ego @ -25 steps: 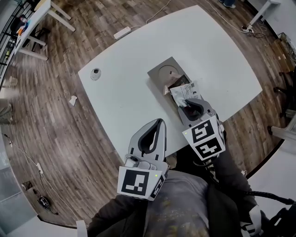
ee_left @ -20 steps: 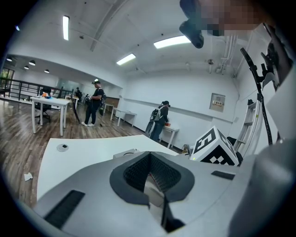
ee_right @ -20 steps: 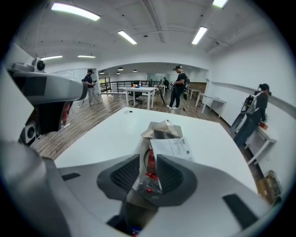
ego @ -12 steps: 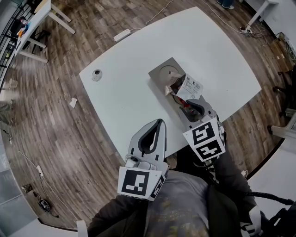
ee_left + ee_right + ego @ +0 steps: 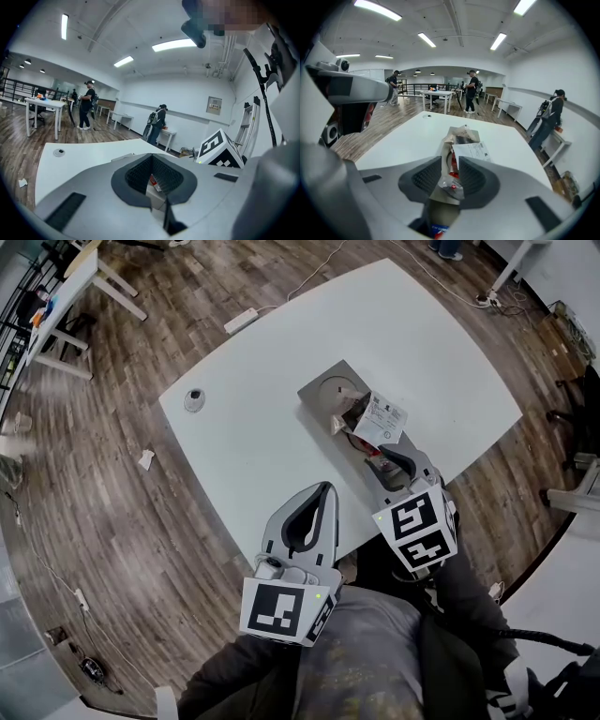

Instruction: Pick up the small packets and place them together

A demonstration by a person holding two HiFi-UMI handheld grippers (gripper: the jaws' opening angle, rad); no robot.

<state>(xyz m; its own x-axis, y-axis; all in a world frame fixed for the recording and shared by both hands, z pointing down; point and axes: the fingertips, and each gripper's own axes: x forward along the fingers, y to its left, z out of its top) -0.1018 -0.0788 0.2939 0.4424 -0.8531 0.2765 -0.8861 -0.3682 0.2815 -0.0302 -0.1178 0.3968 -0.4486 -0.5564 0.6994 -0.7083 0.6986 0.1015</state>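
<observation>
Jaws of the right gripper have just opened a little, yet they pinch a small crinkly clear packet with red bits. In the left gripper view, the left gripper has its jaws together, holding nothing. From the head view, that packet sits at the end of a flat grey tray on the white table.

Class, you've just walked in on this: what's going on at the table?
A person works at a white table with a tool in each hand. The right tool reaches the heap of small packets at the grey tray. Its jaws have just been opening, with a clear-and-red packet between them, though whether they grip it is unclear. The left tool hangs shut and empty near the table's edge.
</observation>
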